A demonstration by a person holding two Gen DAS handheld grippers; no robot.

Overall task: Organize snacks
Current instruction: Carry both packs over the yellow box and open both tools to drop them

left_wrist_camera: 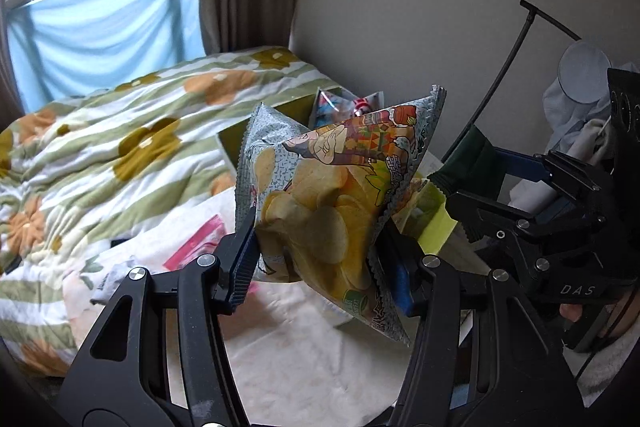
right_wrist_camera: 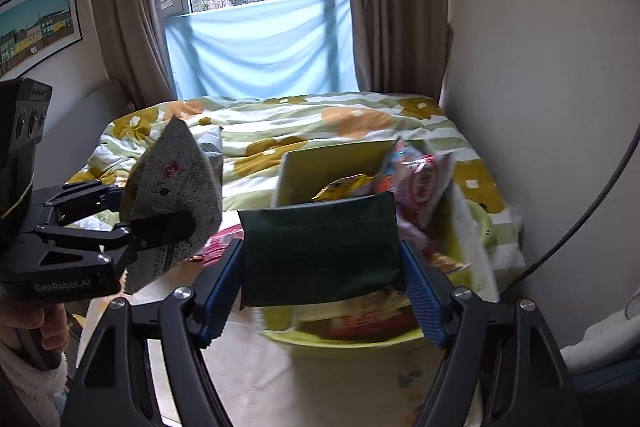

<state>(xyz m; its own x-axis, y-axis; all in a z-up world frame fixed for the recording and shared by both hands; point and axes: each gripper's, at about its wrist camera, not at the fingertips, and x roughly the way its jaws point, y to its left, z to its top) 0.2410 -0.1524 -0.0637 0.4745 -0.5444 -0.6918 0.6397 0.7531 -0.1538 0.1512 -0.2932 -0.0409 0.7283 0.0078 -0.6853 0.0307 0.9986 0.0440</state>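
My left gripper [left_wrist_camera: 320, 267] is shut on a grey and yellow potato chip bag [left_wrist_camera: 332, 195], held up in the air with its blue pads pressing both sides. In the right wrist view the same chip bag [right_wrist_camera: 176, 195] shows its grey back at the left, in the left gripper [right_wrist_camera: 160, 231]. My right gripper [right_wrist_camera: 320, 291] is shut on a dark green snack packet [right_wrist_camera: 320, 251], which also shows in the left wrist view as a dark green packet [left_wrist_camera: 472, 163] in the right gripper [left_wrist_camera: 460, 195]. Behind stands an open green box [right_wrist_camera: 320, 163] with several snack packs inside.
A bed with a flowered quilt [left_wrist_camera: 100, 147] fills the left and back. A cream cloth [left_wrist_camera: 300, 347] lies under the grippers, with a pink packet [left_wrist_camera: 196, 243] on it. The wall [left_wrist_camera: 420, 7] rises at the right, curtains and a window behind. A thin black stand [left_wrist_camera: 504, 67] leans by the wall.
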